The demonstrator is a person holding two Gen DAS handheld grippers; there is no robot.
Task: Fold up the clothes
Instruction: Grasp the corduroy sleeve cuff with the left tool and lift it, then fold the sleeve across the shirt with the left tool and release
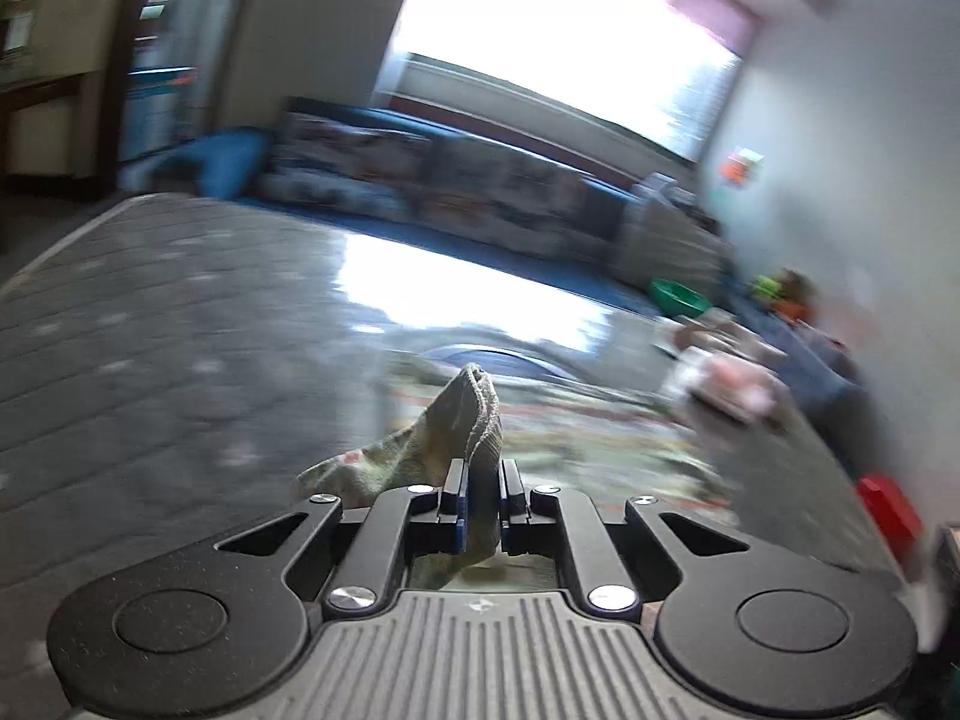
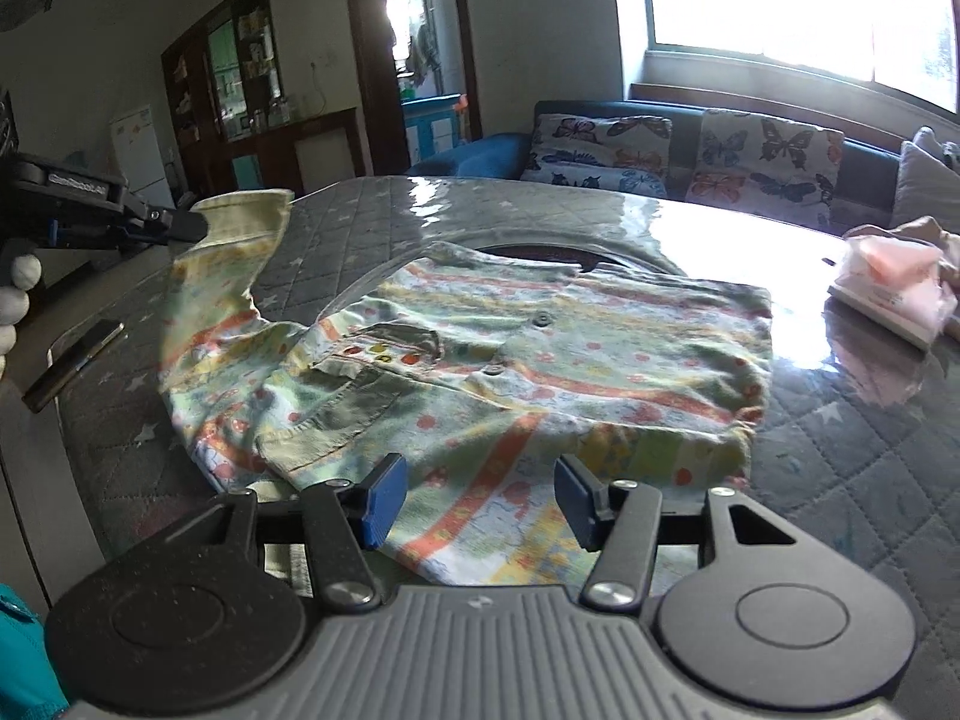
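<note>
A child's shirt [image 2: 480, 354] with green, orange and yellow stripes, pockets and buttons lies spread on the grey quilted table [image 2: 840, 450]. Its left sleeve [image 2: 240, 222] is lifted off the table, and my left gripper [image 2: 198, 227] is shut on the cuff. In the left wrist view the cuff [image 1: 477, 414] stands up between the closed pads of the left gripper [image 1: 480, 471]; that view is blurred. My right gripper [image 2: 480, 489] stands open just above the shirt's near hem, and its blue pads [image 2: 384, 498] are apart with nothing pinched.
A dark phone [image 2: 72, 366] lies near the table's left edge. Folded pink cloth [image 2: 894, 282] sits at the far right. A blue sofa with butterfly cushions [image 2: 606, 150] runs behind the table. A gloved hand [image 2: 15, 294] holds the left gripper.
</note>
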